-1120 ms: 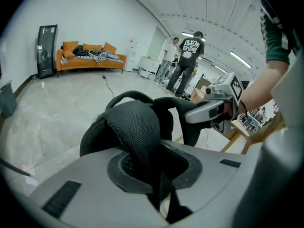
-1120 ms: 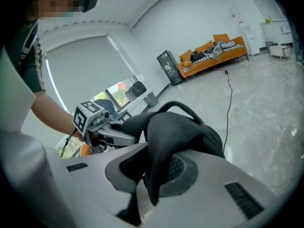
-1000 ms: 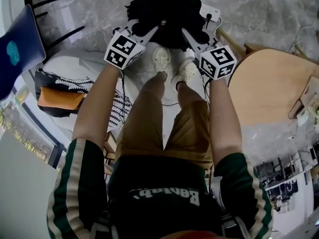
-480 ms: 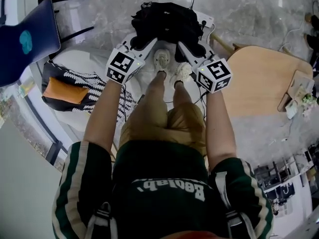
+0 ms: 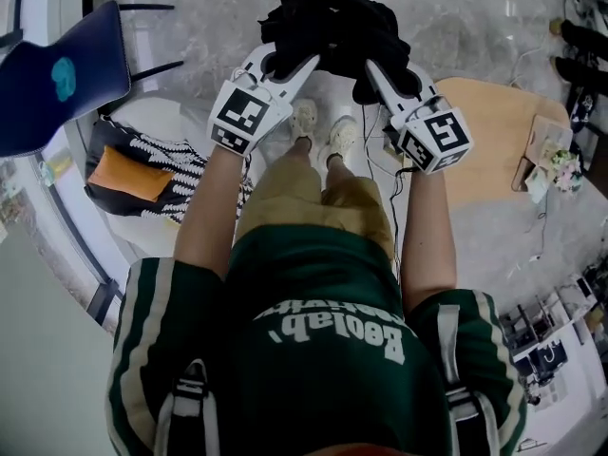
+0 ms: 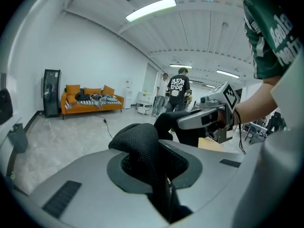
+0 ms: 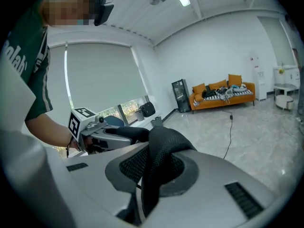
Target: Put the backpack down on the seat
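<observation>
With your left tool (image 5: 280, 62) and right tool (image 5: 385, 74) each pinching a mesh strap (image 6: 142, 144) of the backpack (image 5: 332, 27), one strap slipping free could drop it short of the blue chair (image 5: 57, 84).

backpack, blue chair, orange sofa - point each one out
backpack (image 5: 328, 27), head view, middle of its black body
blue chair (image 5: 43, 107), head view, its blue shell
orange sofa (image 6: 92, 107), left gripper view, front of its seat

- The backpack (image 5: 332, 27) is covering the tips of the left tool (image 5: 283, 65) and the right tool (image 5: 378, 72).
- The blue chair (image 5: 57, 88) is running off the left edge.
- The right tool is hiding part of the wooden bench (image 5: 494, 136).
</observation>
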### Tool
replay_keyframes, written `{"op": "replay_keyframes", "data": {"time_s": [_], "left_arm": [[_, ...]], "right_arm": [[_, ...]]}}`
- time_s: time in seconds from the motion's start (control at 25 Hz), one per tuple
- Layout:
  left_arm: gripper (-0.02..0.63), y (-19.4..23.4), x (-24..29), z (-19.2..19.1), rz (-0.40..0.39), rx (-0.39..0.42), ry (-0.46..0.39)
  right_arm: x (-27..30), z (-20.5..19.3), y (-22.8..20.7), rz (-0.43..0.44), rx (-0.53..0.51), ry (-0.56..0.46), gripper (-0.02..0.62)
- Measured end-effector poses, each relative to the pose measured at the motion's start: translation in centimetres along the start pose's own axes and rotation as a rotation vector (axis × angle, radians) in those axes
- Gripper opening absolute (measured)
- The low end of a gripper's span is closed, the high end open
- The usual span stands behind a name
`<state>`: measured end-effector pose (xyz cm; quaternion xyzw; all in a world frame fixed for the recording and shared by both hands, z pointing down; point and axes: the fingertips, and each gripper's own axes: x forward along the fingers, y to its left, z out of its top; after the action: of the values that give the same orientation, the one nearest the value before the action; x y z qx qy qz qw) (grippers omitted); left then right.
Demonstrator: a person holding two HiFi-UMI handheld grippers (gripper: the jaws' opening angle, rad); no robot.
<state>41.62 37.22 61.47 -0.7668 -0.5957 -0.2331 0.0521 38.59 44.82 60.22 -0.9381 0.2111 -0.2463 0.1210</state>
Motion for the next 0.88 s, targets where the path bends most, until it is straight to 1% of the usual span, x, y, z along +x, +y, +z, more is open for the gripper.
{"op": "replay_keyframes", "data": {"time_s": [0.2,0.4,0.56,0.72,0.88], "left_arm": [[0.075,-2.9,-4.0,10.0,0.023,0.082,-0.079],[0.075,-5.1,-8.3,19.1,0.047,0.162,-0.177],[0.075,-6.7,-11.2,25.2,0.081,0.217,-0.241],[0.075,-8.4,-13.4,31.0,0.142,0.278,-0.299],[0.075,-13.1,-16.5,34.3,0.185,0.339,-0.332]], "right_arm": [[-5.2,8.9,2.9,-0.046,-0.070,-0.095,0.069],[-9.5,17.3,6.0,-0.063,-0.155,-0.193,0.069],[-12.4,22.9,8.3,-0.030,-0.230,-0.265,0.069],[-15.4,27.9,10.0,0.015,-0.322,-0.321,0.069],[-20.4,30.4,13.1,0.047,-0.393,-0.381,0.069]]}}
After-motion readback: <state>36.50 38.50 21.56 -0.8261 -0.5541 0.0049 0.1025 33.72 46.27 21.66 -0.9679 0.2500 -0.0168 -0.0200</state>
